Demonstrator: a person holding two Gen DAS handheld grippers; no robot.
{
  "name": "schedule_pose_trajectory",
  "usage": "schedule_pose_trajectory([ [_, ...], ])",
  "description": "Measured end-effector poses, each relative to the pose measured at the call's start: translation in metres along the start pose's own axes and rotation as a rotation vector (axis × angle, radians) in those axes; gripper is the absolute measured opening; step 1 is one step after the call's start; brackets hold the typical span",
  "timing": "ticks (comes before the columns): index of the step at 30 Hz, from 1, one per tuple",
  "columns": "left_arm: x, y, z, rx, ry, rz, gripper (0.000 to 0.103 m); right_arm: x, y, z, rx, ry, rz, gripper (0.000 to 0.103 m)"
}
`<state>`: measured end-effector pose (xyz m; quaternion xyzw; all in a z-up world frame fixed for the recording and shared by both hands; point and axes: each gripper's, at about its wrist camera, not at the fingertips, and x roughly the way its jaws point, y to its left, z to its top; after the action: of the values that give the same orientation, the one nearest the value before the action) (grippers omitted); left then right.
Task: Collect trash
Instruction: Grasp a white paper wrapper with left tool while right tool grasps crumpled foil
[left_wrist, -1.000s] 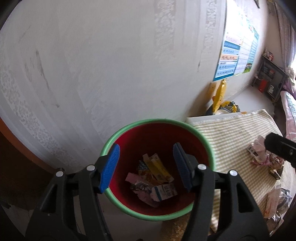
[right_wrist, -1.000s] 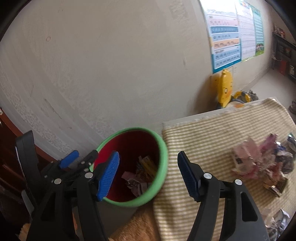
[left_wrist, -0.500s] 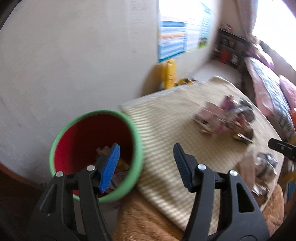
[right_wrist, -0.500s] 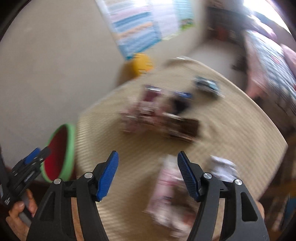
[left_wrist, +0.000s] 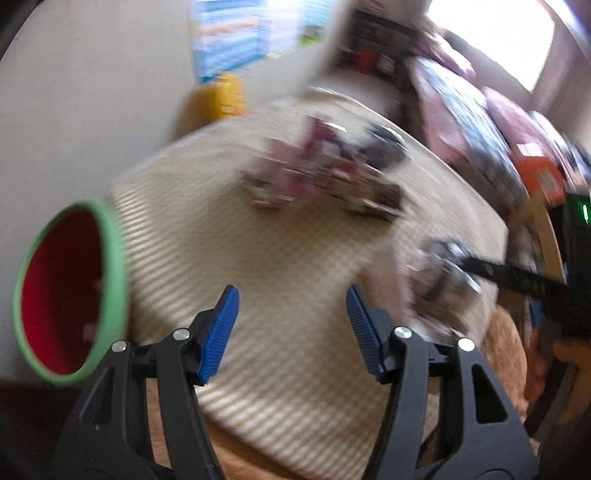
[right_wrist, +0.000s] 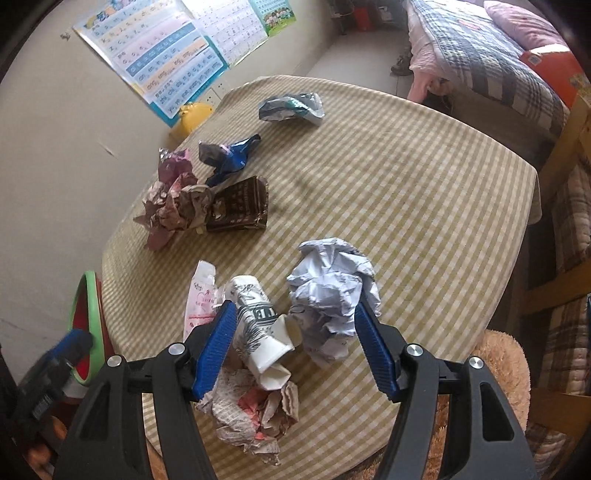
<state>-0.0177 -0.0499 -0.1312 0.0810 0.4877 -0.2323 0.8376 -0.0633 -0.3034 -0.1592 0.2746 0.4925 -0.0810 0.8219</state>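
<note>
Letters "TE" show on a crushed white carton (right_wrist: 263, 332) lying on the checked cloth (right_wrist: 424, 192), its long axis running from upper left to lower right, open end nearest. It and a paper ball (right_wrist: 332, 291) sit between the right gripper's (right_wrist: 291, 343) parted, empty jaws. Left gripper (left_wrist: 291, 328) gapes empty beside the bin (left_wrist: 110, 266).

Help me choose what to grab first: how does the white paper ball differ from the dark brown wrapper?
The white paper ball is crumpled into a puffy lump; the dark brown wrapper lies flatter. The ball sits alone between the open right gripper pads; the wrapper lies farther off, against a pinkish crumpled heap. Both rest on the checked tablecloth.
</note>
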Motion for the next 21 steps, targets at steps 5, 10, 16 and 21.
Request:
schedule_pose_trajectory([
  [5,0.038,-0.053,0.007,0.11,0.079,-0.078,0.056,-0.01,-0.008,0.001,0.024,-0.033,0.007,0.063],
  [10,0.073,-0.075,0.004,0.133,0.184,-0.119,0.042,-0.016,-0.015,0.001,0.052,-0.053,0.026,0.063],
  [16,0.075,-0.074,0.001,0.114,0.201,-0.117,0.029,-0.013,-0.023,-0.001,0.079,-0.047,0.047,0.063],
  [21,0.055,-0.059,0.01,0.088,0.13,-0.055,0.028,-0.009,-0.027,-0.003,0.092,-0.038,0.06,0.063],
])
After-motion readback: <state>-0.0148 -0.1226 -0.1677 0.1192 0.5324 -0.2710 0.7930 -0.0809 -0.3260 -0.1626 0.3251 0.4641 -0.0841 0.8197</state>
